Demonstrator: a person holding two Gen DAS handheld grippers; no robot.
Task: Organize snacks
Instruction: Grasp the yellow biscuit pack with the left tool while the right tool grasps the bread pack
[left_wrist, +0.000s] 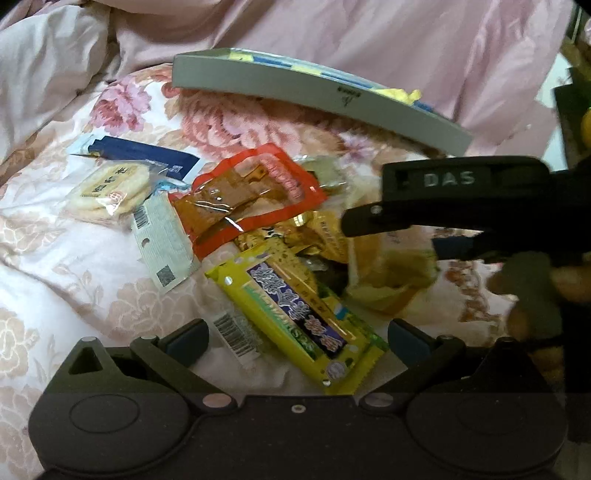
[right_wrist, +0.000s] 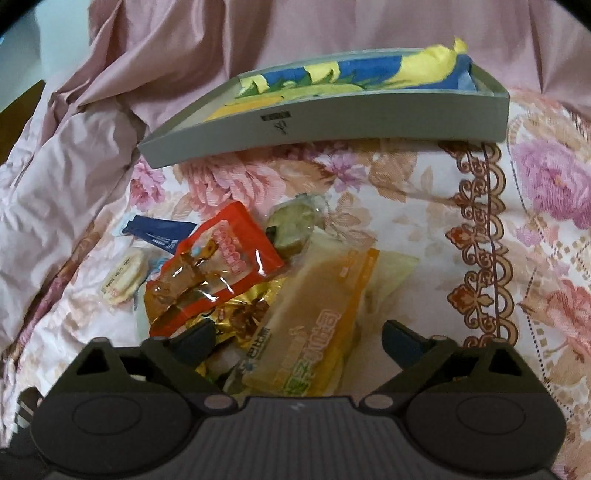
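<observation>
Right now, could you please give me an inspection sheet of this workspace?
Surface: floral quilt, soft and rumpled.
Job's things: grey box at the far side, already holding a blue and yellow packet. Loose pile nearer: red packet on top, yellow bar, pale orange packet, gold wrappers, rice cracker, navy sachet.
Clutter: white barcode label.
Grippers: left claw open over the yellow bar; right claw open over the pale orange packet; neither holds anything.
Cables: nothing seen.
Surroundings: pink bedding bunched behind.
</observation>
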